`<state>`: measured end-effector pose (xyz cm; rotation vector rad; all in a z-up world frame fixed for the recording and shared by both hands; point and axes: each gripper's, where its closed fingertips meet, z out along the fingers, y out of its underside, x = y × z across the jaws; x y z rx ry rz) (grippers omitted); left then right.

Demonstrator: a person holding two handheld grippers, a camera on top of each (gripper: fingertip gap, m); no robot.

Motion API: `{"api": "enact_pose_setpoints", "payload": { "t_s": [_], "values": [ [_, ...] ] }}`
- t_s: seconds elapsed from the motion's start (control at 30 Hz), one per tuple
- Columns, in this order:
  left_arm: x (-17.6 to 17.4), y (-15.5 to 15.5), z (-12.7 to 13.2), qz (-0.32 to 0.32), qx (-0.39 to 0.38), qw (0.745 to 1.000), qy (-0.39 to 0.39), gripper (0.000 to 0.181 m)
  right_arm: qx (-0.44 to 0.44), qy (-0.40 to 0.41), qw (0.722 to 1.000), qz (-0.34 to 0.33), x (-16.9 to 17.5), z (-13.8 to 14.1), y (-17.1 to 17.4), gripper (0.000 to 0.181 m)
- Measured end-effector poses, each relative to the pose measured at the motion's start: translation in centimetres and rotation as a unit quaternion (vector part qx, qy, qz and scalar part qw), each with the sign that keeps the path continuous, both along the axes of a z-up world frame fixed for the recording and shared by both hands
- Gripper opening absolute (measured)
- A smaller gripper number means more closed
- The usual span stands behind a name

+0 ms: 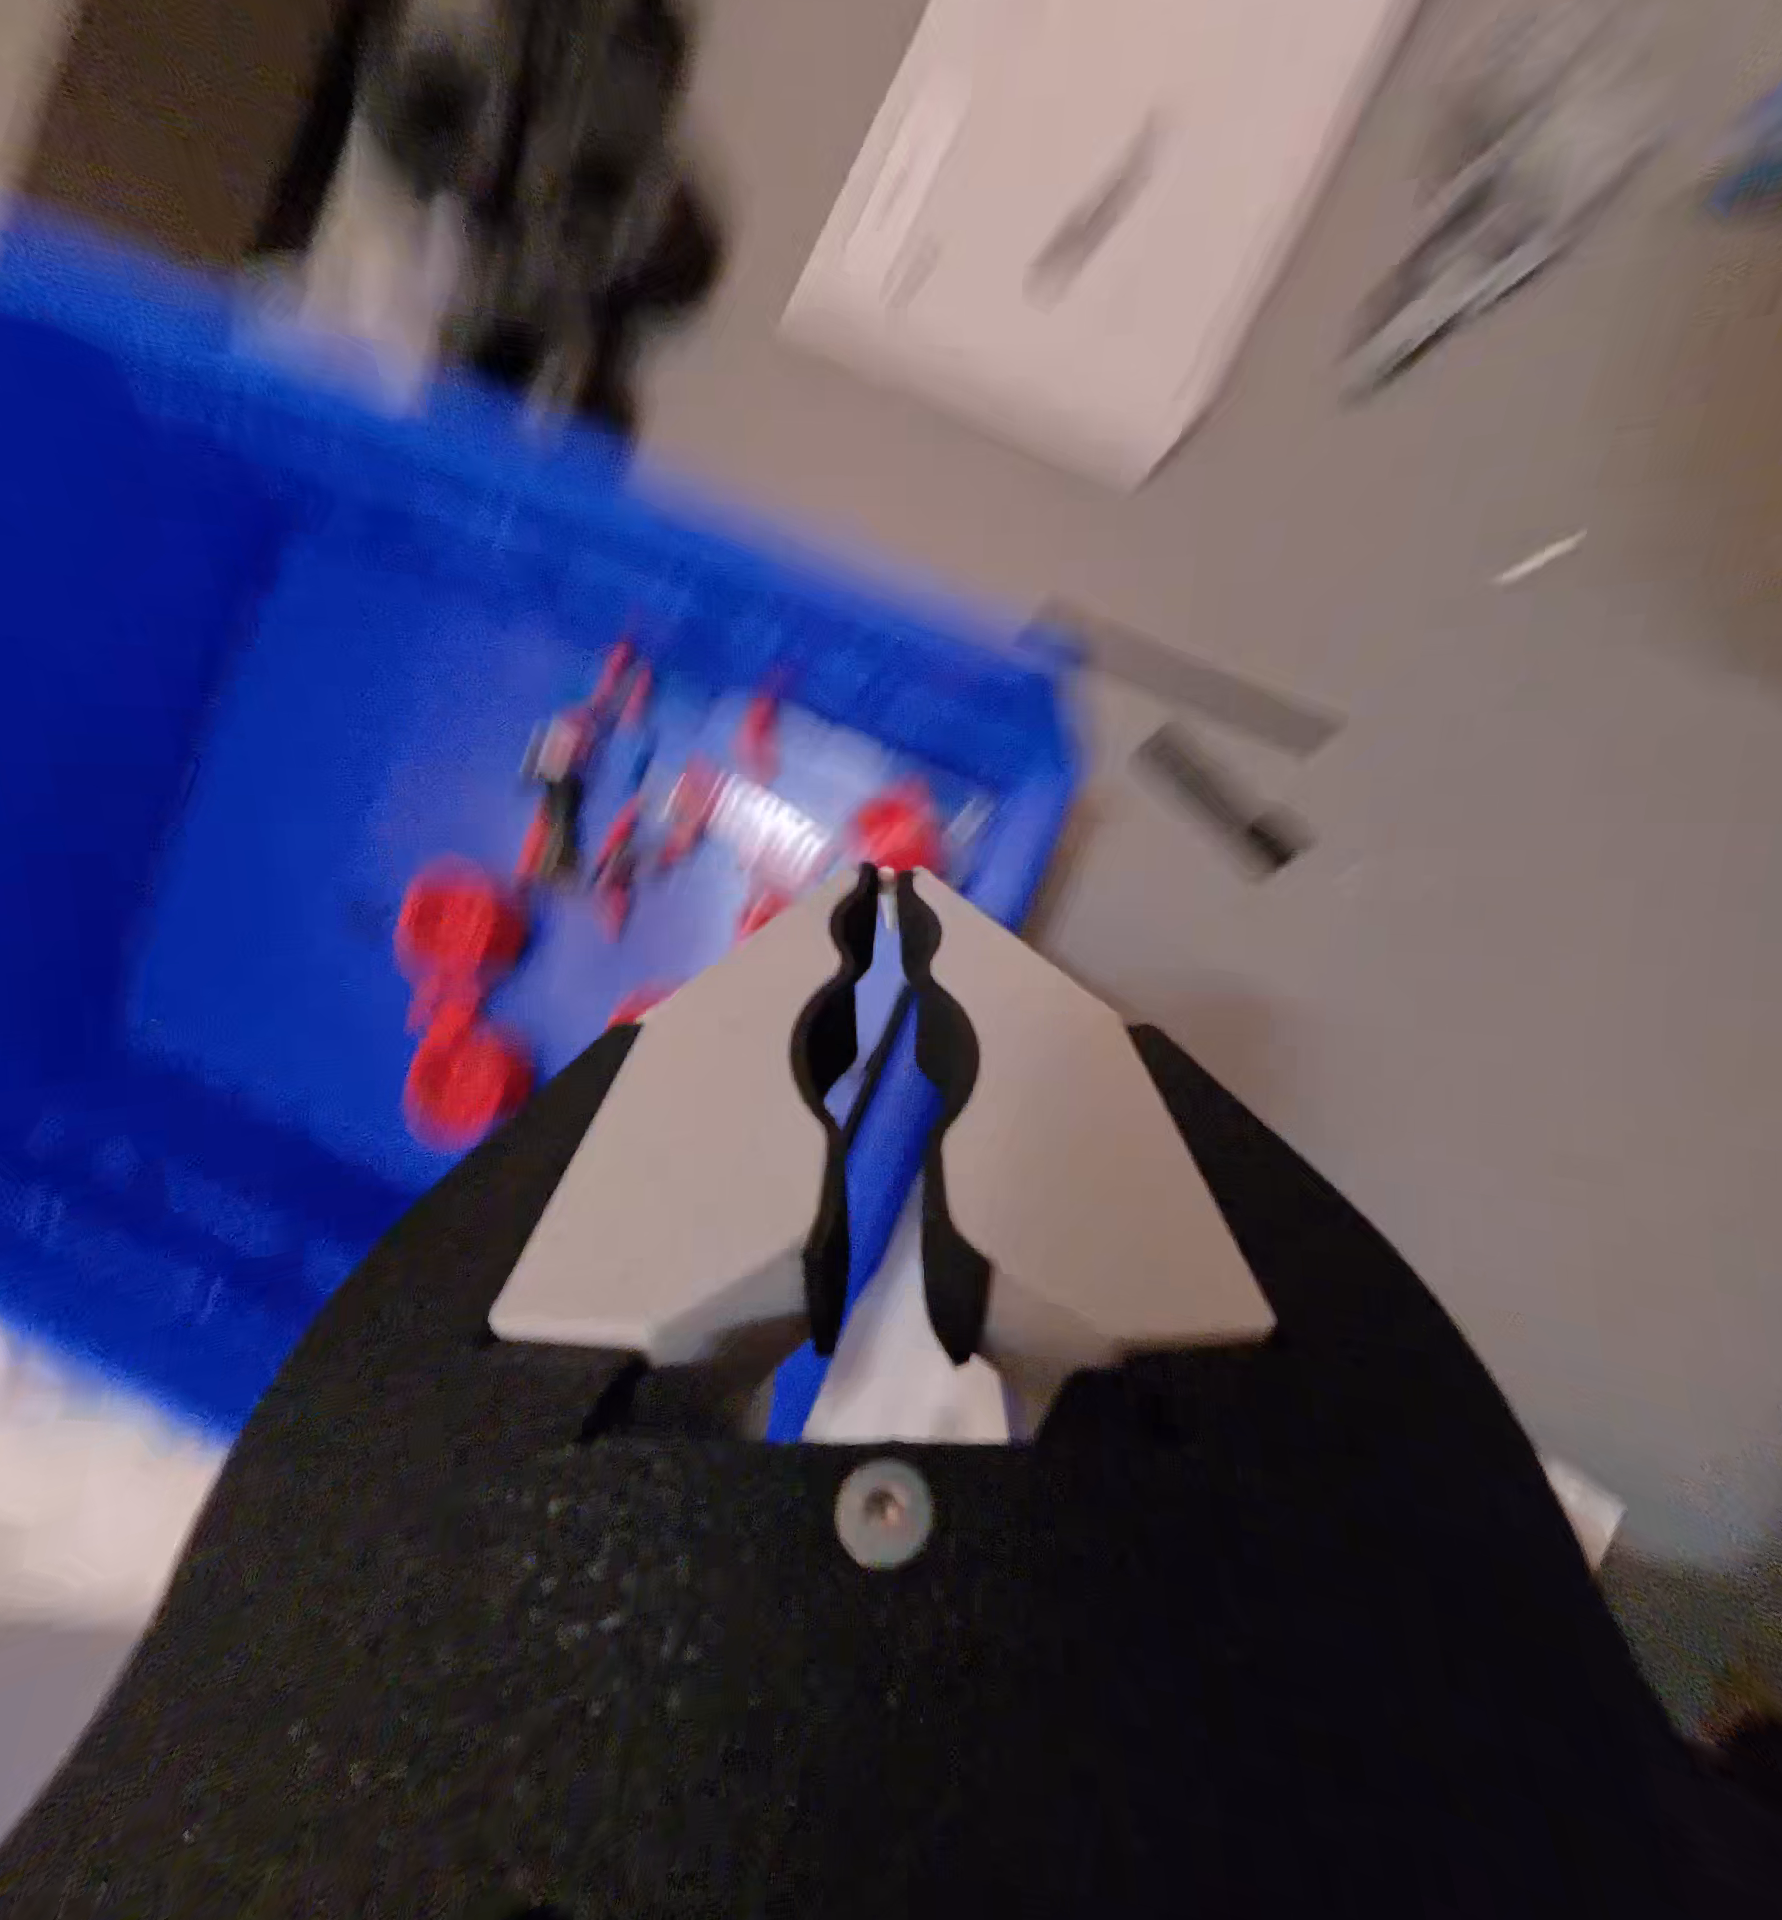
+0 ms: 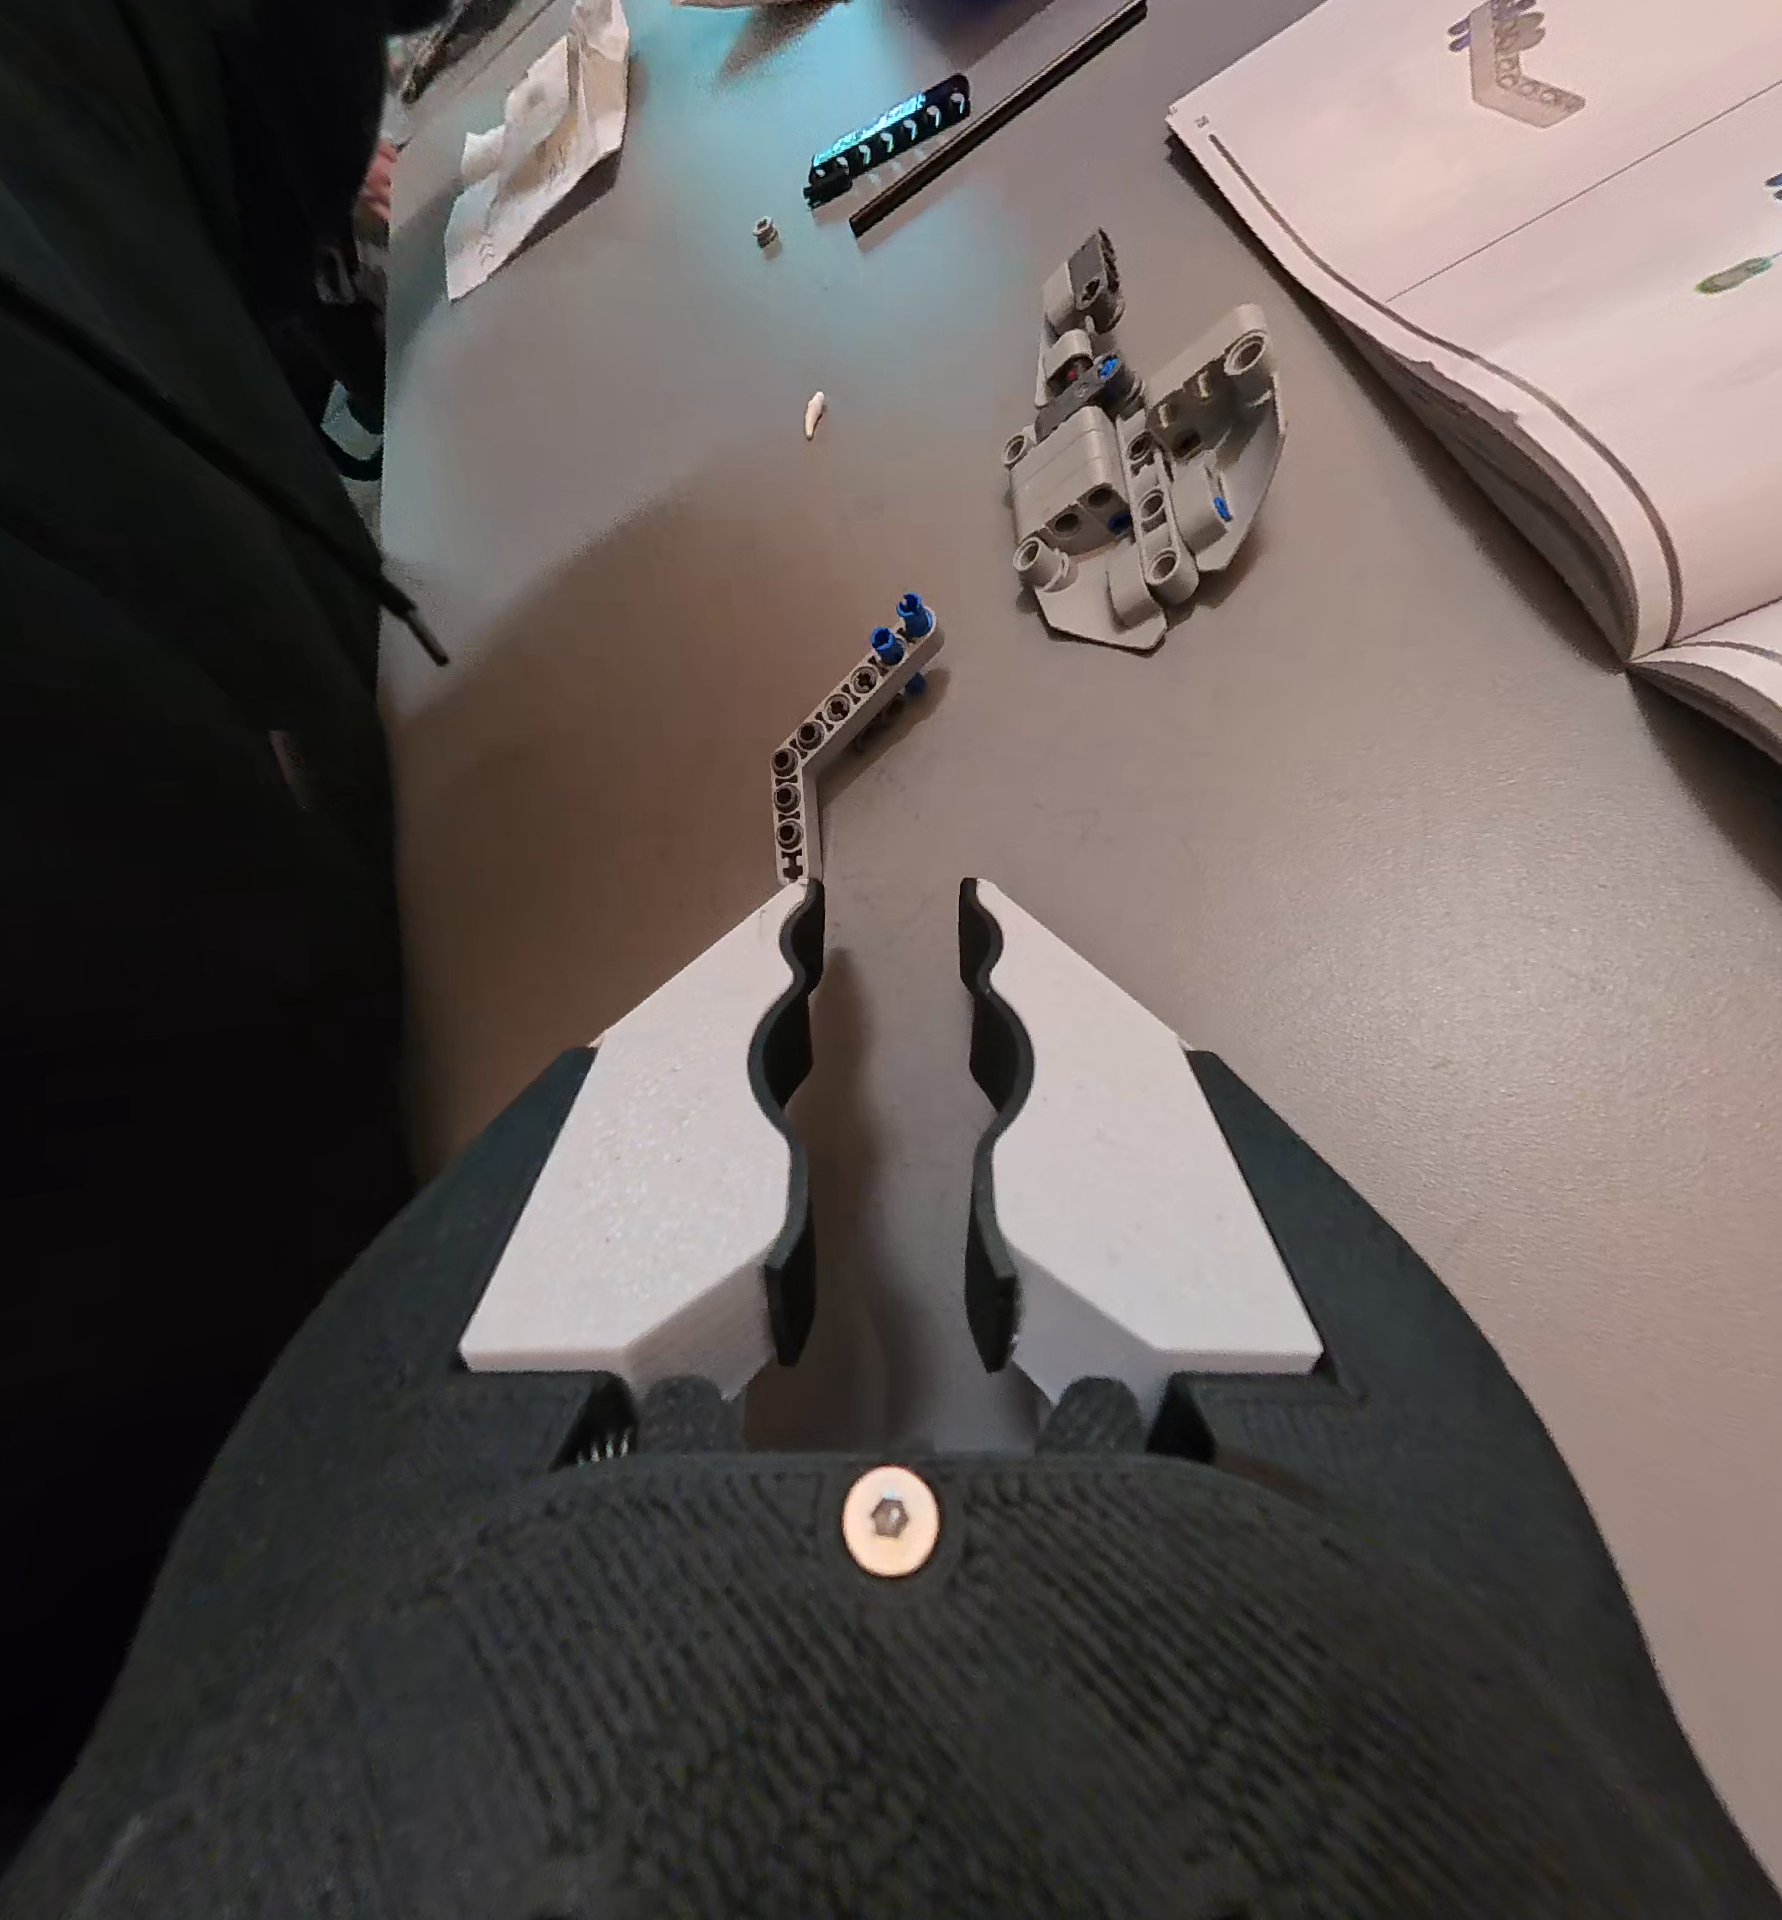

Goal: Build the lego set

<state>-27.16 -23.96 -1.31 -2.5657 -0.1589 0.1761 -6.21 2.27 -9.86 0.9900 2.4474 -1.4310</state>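
The left wrist view is motion-blurred. My left gripper [image 1: 885, 883] is shut on a small pale piece [image 1: 884, 906] pinched at its tips, above the near corner of a blue bin [image 1: 139, 520] that holds red wheels [image 1: 456, 925] and small red and black parts. My right gripper [image 2: 892, 894] is open and empty, low over the grey table. A bent grey beam [image 2: 825, 717] with two blue pins [image 2: 897, 623] lies just ahead of its left fingertip. A grey partial assembly [image 2: 1126, 478] lies farther ahead to the right.
An open instruction booklet [image 2: 1593, 260] lies at the right and also shows in the left wrist view [image 1: 1074, 229]. A black beam [image 2: 887, 135], a black axle [image 2: 1001, 114], a small grey bush [image 2: 764, 231] and a torn paper bag [image 2: 544, 135] lie at the far end. A person's dark sleeve fills the left. About 35 centimetres separates my left fingertips from my right. The small grey bush [image 2: 764, 231] is about 15 centimetres from my left fingertips and 25 centimetres from my right.
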Motion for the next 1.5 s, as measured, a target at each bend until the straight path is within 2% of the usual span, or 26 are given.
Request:
{"api": "enact_pose_setpoints", "payload": {
  "t_s": [0.03,0.07,0.17,0.23,0.3,0.43,0.57,0.67,0.73,0.8,0.9,0.97,1.07,1.2,1.3,1.4,1.5],
  "values": [
    [2.7,2.9,1.0,-0.043,0.045,0.998,0.01,0.0,0.001,0.0,1.0,-0.001,0.0,0.0,0.0,0.024],
    [5.3,5.5,0.7,-0.079,0.067,0.994,0.015,0.001,0.0,0.0,1.0,0.0,0.0,0.0,0.0,0.023],
    [11.5,10.6,-4.6,-0.153,0.046,0.987,0.01,0.0,0.0,-0.002,1.0,0.0,0.0,-0.1,0.0,0.022],
    [12.8,12.2,-7.3,-0.169,0.033,0.985,0.032,0.0,0.002,0.0,1.0,0.0,0.0,-0.1,0.0,0.022],
    [14.0,12.9,-8.7,-0.178,0.034,0.983,0.014,0.001,0.006,0.005,1.0,0.002,0.1,-0.1,-0.1,0.023],
    [14.1,12.7,-10.3,-0.163,0.005,0.987,0.007,0.002,0.012,0.011,1.0,0.004,0.1,-0.2,-0.1,0.023],
    [13.7,12.7,-8.3,-0.138,0.041,0.99,0.009,0.004,0.005,0.003,1.0,0.004,0.1,-0.1,-0.1,0.023],
    [10.4,10.2,-4.1,-0.094,0.063,0.992,0.055,0.006,0.008,0.007,1.0,0.004,0.1,-0.1,-0.1,0.022],
    [5.9,6.5,-0.7,-0.026,0.055,0.993,0.105,0.003,0.012,0.01,1.0,0.005,0.1,-0.2,-0.2,0.022],
    [2.2,1.9,0.3,0.014,0.006,0.995,0.098,0.001,0.01,0.008,1.0,0.005,0.1,-0.1,-0.2,0.022],
    [-0.9,-4.6,-2.6,-0.009,-0.156,0.987,0.024,0.004,-0.001,-0.004,1.0,0.004,0.1,0.0,-0.1,0.021],
    [-2.4,-6.8,-4.5,-0.068,-0.23,0.971,0.004,0.007,-0.007,-0.012,1.0,0.006,0.1,0.0,-0.1,0.02],
    [-2.8,-8.0,-6.5,-0.109,-0.287,0.949,-0.065,0.007,-0.009,-0.015,1.0,0.005,0.1,0.0,-0.1,0.019],
    [-2.8,-8.8,-8.4,-0.16,-0.352,0.918,-0.09,0.016,-0.011,-0.018,1.0,0.003,0.0,0.0,-0.1,0.018],
    [-2.7,-8.5,-9.5,-0.184,-0.367,0.907,-0.091,0.014,-0.018,-0.026,1.0,0.003,0.0,0.1,-0.1,0.018],
    [-2.6,-8.7,-10.1,-0.181,-0.382,0.901,-0.094,0.009,-0.023,-0.032,0.999,0.002,0.0,0.1,0.0,0.017],
    [-2.7,-8.7,-10.1,-0.179,-0.38,0.904,-0.082,0.007,-0.025,-0.034,0.999,0.002,0.0,0.1,0.0,0.017]
  ]
}}
